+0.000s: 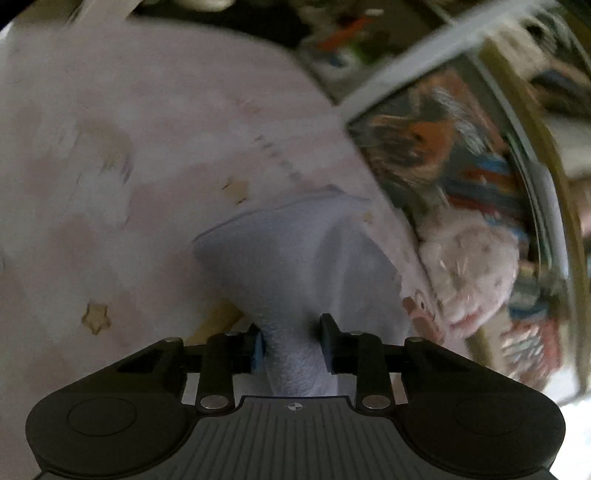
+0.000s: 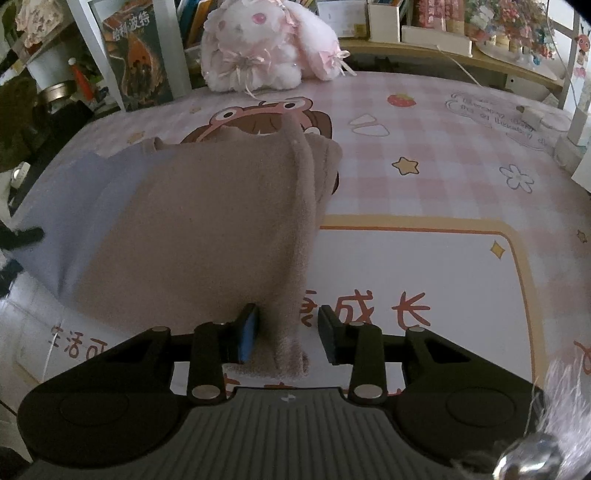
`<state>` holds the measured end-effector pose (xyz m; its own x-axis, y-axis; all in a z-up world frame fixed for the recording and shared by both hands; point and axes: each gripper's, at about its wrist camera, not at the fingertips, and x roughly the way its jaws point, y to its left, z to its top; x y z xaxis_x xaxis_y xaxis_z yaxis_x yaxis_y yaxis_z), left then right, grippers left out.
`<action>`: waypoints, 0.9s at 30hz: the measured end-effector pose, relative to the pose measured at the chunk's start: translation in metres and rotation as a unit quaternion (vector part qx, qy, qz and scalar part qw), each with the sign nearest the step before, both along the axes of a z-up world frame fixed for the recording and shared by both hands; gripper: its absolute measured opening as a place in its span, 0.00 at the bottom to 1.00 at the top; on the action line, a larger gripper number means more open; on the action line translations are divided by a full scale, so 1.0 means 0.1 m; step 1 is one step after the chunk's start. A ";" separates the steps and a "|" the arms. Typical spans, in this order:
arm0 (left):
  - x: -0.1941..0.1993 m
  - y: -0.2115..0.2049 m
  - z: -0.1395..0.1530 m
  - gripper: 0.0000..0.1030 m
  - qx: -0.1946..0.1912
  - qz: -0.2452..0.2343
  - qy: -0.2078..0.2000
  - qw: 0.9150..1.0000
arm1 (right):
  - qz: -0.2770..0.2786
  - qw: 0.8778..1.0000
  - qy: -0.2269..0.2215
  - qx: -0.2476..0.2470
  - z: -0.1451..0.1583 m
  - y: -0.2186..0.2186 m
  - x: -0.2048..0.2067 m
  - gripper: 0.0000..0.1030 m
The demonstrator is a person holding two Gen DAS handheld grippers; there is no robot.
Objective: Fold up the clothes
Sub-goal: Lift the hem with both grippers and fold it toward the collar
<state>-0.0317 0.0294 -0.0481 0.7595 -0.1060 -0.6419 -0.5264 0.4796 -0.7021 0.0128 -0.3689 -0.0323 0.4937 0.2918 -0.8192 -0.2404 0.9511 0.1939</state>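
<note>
In the right wrist view a beige fleece garment (image 2: 207, 229) lies on a pale blue cloth (image 2: 74, 206) on the pink cartoon table mat (image 2: 424, 177). A corner of the beige garment sits between the fingers of my right gripper (image 2: 288, 332), which stand apart with a gap beside the fabric. In the blurred left wrist view my left gripper (image 1: 291, 343) has a bunch of the pale blue cloth (image 1: 295, 258) between its fingers, which press on it from both sides, over the mat (image 1: 110, 166).
A white and pink plush rabbit (image 2: 266, 48) sits at the mat's far edge and shows in the left wrist view (image 1: 465, 280). A book (image 2: 136, 62) leans on a white shelf frame at the back left. Boxes and shelves (image 2: 436, 33) line the back.
</note>
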 end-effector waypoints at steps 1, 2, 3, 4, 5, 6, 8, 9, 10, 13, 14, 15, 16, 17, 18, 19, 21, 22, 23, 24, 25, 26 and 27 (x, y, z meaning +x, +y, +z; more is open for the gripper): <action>0.00 0.03 -0.03 0.29 -0.012 0.003 0.000 1.000 | -0.001 1.000 0.000 0.000 0.00 0.00 0.00 0.32; 0.00 0.04 -0.06 0.29 -0.020 0.006 -0.001 1.000 | -0.001 1.000 0.000 0.000 0.00 0.00 0.00 0.32; 0.01 0.05 -0.08 0.30 -0.025 0.007 -0.003 1.000 | -0.002 1.000 0.000 0.000 0.00 0.00 0.00 0.32; 0.02 0.06 -0.10 0.30 -0.029 0.009 -0.005 1.000 | -0.002 1.000 0.000 -0.001 0.00 0.01 0.00 0.32; 0.04 0.06 -0.11 0.30 -0.033 0.011 -0.006 0.999 | -0.003 1.000 0.000 -0.001 0.00 0.01 0.00 0.32; 0.05 0.07 -0.12 0.30 -0.037 0.014 -0.008 0.999 | -0.004 1.000 -0.001 -0.002 0.00 0.02 0.00 0.32; 0.08 0.08 -0.14 0.29 -0.045 0.020 -0.011 0.999 | -0.006 1.000 -0.001 -0.004 0.00 0.03 0.00 0.33; 0.10 0.09 -0.15 0.26 -0.049 0.023 -0.012 0.998 | -0.006 1.000 0.000 -0.005 0.00 0.04 0.00 0.33; 0.11 0.10 -0.17 0.25 -0.053 0.026 -0.014 0.998 | -0.007 1.000 0.001 -0.007 0.00 0.05 0.01 0.33; 0.13 0.11 -0.18 0.14 -0.047 0.025 -0.013 0.999 | -0.007 1.000 0.003 -0.009 0.00 0.06 0.02 0.34; 0.12 0.11 -0.19 0.13 -0.045 0.025 -0.012 0.999 | -0.008 1.000 0.004 -0.009 0.00 0.06 0.03 0.35; 0.12 0.12 -0.18 0.12 -0.043 0.026 -0.012 0.999 | -0.008 1.000 0.006 -0.008 0.00 0.06 0.04 0.36; 0.11 0.12 -0.18 0.12 -0.042 0.027 -0.013 0.999 | -0.010 1.000 0.008 -0.008 0.00 0.05 0.06 0.39; 0.10 0.13 -0.17 0.12 -0.041 0.028 -0.013 0.999 | -0.005 1.000 0.008 -0.008 0.01 0.06 0.11 0.41; 0.10 0.14 -0.17 0.12 -0.038 0.028 -0.012 0.999 | 0.000 1.000 0.007 -0.009 0.02 0.07 0.16 0.41; 0.10 0.15 -0.17 0.12 -0.033 0.026 -0.010 0.999 | 0.006 1.000 0.007 -0.009 0.02 0.08 0.21 0.41; 0.10 0.17 -0.17 0.12 -0.027 0.027 -0.008 0.999 | 0.017 1.000 0.006 -0.010 0.04 0.10 0.31 0.41; 0.11 0.18 -0.17 0.12 -0.025 0.027 -0.008 0.999 | 0.028 1.000 -0.001 -0.013 0.06 0.13 0.38 0.42; 0.11 0.19 -0.17 0.12 -0.022 0.028 -0.007 0.999 | 0.040 0.999 -0.009 -0.017 0.08 0.17 0.44 0.44; 0.11 0.19 -0.17 0.12 -0.020 0.029 -0.006 0.999 | 0.048 0.999 -0.013 -0.019 0.10 0.19 0.51 0.44; 0.11 0.19 -0.17 0.12 -0.017 0.030 -0.005 0.999 | 0.056 0.998 -0.017 -0.019 0.12 0.20 0.58 0.44; 0.12 0.19 -0.17 0.12 -0.014 0.033 -0.003 0.999 | 0.063 0.998 -0.021 -0.020 0.13 0.21 0.65 0.45; 0.12 0.18 -0.17 0.12 -0.011 0.035 -0.002 0.999 | 0.071 0.997 -0.024 -0.021 0.15 0.22 0.72 0.45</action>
<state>-0.0193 0.0469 -0.0653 0.7683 -0.0663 -0.6366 -0.5551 0.4261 -0.7144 0.0843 -0.3465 -0.0173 0.4894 0.3284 -0.8079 -0.3814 0.9137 0.1403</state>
